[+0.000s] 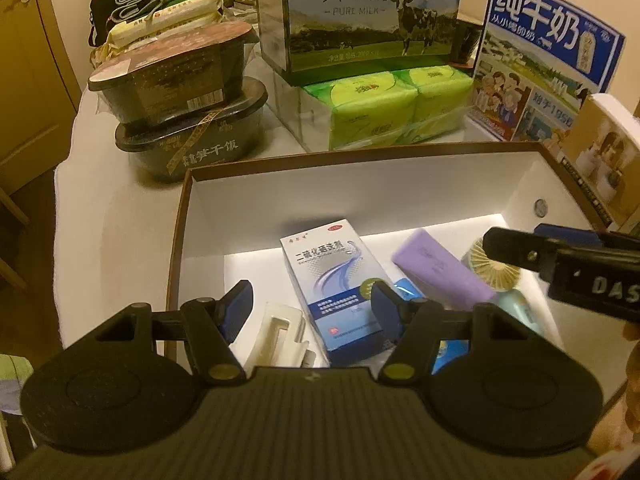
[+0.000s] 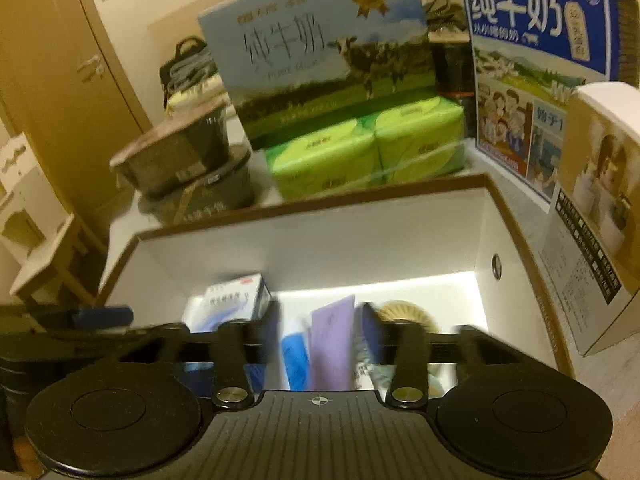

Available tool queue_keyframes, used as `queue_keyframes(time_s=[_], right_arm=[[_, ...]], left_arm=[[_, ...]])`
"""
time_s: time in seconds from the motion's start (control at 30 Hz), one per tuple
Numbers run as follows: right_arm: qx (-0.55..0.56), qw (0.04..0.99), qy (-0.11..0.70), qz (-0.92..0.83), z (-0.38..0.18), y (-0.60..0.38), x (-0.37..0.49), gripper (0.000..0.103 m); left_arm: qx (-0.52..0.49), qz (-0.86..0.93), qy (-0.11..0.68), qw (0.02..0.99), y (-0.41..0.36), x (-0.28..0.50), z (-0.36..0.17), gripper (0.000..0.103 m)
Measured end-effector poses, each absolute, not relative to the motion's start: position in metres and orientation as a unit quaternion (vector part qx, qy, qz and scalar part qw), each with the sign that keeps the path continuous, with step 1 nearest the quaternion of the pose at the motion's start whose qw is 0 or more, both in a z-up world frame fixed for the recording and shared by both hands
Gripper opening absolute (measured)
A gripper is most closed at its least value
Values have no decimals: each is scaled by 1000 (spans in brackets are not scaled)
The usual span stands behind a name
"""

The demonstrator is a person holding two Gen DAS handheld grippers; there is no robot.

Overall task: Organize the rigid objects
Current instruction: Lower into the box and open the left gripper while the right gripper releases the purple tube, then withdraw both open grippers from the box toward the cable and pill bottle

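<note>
Left hand-held gripper [image 1: 312, 312]: open over medicine box [image 1: 334, 288].
Right hand-held gripper [image 2: 320, 334]: open around purple bar [image 2: 332, 340].
Risk: crowded carton [image 1: 360, 184] could snag fingers.

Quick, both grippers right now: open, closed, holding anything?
Left gripper: open, empty, over the white box.
Right gripper: open, nothing gripped, purple box below.

Setting: a home, a lived-in room.
Beyond the tool, far left: wooden wardrobe door [image 1: 24, 80] with a lever handle.
Ahead, on the counter [image 1: 112, 208]: household groceries, namely a pure-milk carton [image 1: 360, 16], a green tissue pack [image 1: 384, 108], and stacked instant-meal bowls [image 1: 180, 96].
Ahead right: second milk box [image 1: 548, 52], blue and white.
Left, below counter level: pale wooden chair [image 2: 36, 236].
Lighting: warm, dim, domestic.
</note>
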State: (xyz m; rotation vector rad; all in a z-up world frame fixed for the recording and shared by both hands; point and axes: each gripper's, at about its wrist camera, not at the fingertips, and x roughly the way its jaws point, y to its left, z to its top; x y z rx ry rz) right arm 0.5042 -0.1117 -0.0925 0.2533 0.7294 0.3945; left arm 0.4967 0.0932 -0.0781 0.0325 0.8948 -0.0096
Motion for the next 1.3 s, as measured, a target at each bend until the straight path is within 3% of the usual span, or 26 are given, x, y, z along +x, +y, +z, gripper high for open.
queue_keyframes(time_s=[0.93,1.3], right_arm=[[105,908,342,220,-48,-153,375,69],[145,900,352,211,-40,-173,312,69]], left_arm=[[-11,-13,383,924,84,364,-14,67],[-35,-4,393,919,75,291,-7,70]])
